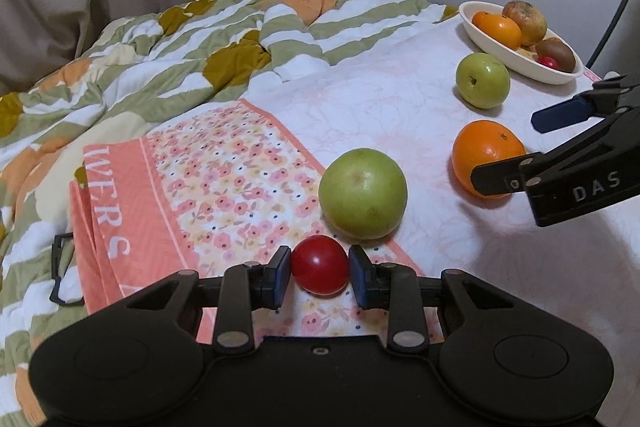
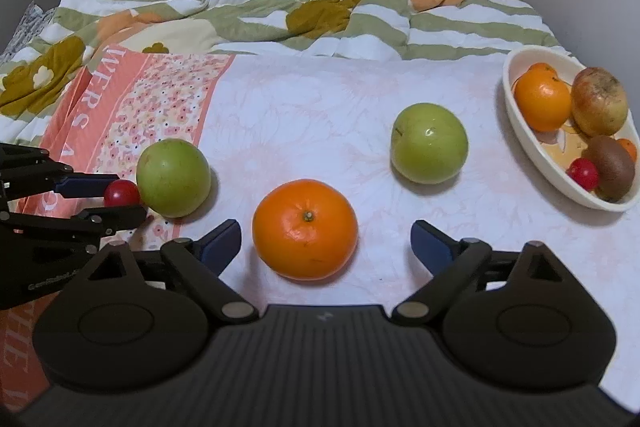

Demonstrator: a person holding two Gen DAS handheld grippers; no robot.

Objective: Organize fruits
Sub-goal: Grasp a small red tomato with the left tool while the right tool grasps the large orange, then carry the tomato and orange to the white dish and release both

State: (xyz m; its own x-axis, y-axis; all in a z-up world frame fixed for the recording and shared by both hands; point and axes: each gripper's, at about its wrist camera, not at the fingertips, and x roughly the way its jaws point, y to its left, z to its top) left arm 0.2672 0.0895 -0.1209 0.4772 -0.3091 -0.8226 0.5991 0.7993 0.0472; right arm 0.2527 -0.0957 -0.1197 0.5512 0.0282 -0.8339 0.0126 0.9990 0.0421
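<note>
Left gripper clamps the red tomato; right gripper gapes around the orange.

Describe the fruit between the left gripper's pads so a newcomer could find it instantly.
On the bed, find the pink floral towel. At its near corner, beside a large green apple, sits a small red tomato. It is the only red fruit outside the white bowl.

We see bare pale cloth open between the round orange and the shiny green apple; the white oval bowl blocks the right edge.
</note>
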